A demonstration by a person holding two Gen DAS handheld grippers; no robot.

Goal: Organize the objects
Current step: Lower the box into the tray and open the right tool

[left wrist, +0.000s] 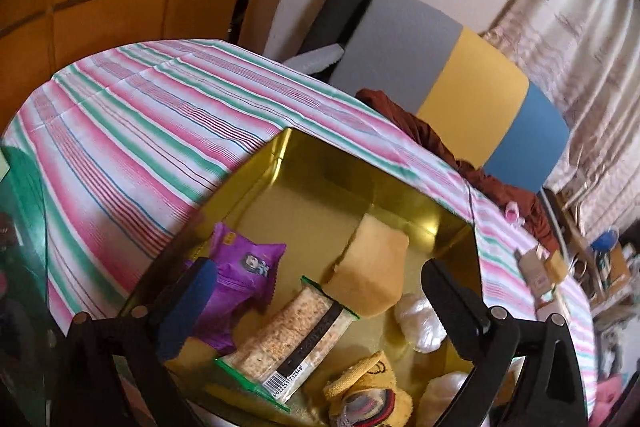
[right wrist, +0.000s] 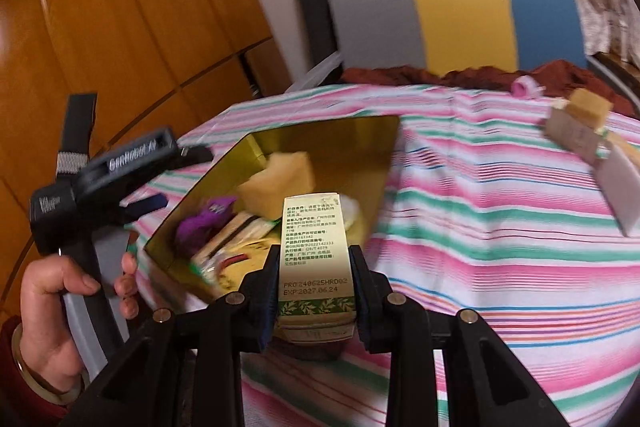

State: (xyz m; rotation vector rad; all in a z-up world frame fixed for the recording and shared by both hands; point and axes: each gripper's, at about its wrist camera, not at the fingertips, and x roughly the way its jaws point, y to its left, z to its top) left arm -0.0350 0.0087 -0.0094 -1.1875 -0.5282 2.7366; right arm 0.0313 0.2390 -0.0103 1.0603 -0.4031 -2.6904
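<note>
A gold tin box (left wrist: pixel 304 163) (right wrist: pixel 384 163) sits on the striped tablecloth. Inside lie a purple packet (left wrist: pixel 244 267) (right wrist: pixel 206 217), a cracker bar in a green-edged wrapper (left wrist: pixel 296 331), a yellow sponge (left wrist: pixel 372 267) (right wrist: pixel 280 175), white wrapped pieces (left wrist: pixel 420 319) and a yellow plush item (left wrist: pixel 364 391). My left gripper (left wrist: pixel 316 287) hovers open and empty over the box; it also shows in the right wrist view (right wrist: pixel 152 183). My right gripper (right wrist: pixel 314 267) is shut on a cream and green printed carton (right wrist: pixel 314 247), held just short of the box's near edge.
On the cloth to the right lie a small cardboard box with a sponge piece (right wrist: pixel 580 123) (left wrist: pixel 540 267), a white block (right wrist: pixel 620 183) and a pink clip (right wrist: pixel 526 87). A grey, yellow and blue chair back (right wrist: pixel 460 15) with brown cloth stands behind. Wooden wardrobe on the left.
</note>
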